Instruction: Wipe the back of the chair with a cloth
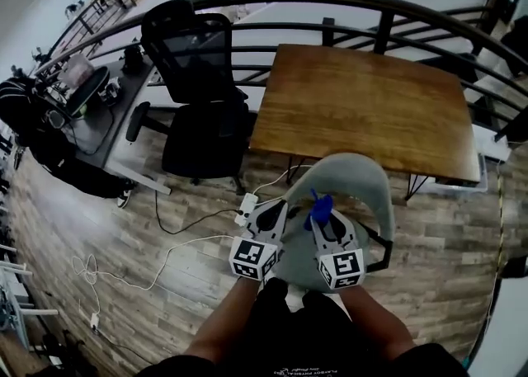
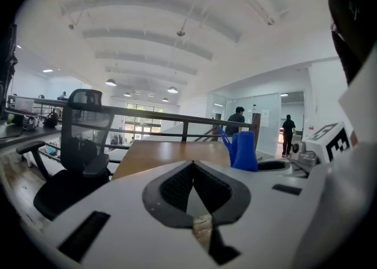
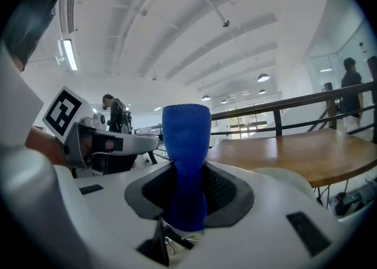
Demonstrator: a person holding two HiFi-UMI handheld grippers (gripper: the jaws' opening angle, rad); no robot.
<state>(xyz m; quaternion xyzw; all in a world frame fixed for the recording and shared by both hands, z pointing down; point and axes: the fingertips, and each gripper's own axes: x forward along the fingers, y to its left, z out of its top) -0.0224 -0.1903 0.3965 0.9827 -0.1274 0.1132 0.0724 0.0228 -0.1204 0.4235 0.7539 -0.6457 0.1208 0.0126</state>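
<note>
We hold the blue cloth (image 3: 186,162) clamped in the right gripper (image 1: 323,217), over the grey chair's back (image 1: 363,190). Left gripper (image 1: 271,217) is closed and empty. We should press the cloth flat and sweep along the rim.

Two grippers were present: left gripper (image 1: 274,204), right gripper (image 1: 318,217). One blue cloth (image 1: 320,204). Two chairs: grey chair (image 1: 356,181), black office chair (image 1: 198,78). One wooden counter (image 1: 371,103). One power strip (image 1: 246,206).

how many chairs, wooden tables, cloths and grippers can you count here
chairs: 2 (black office chair, grey chair)
wooden table: 1
blue cloth: 1
grippers: 2 (left gripper, right gripper)
total: 6
</note>
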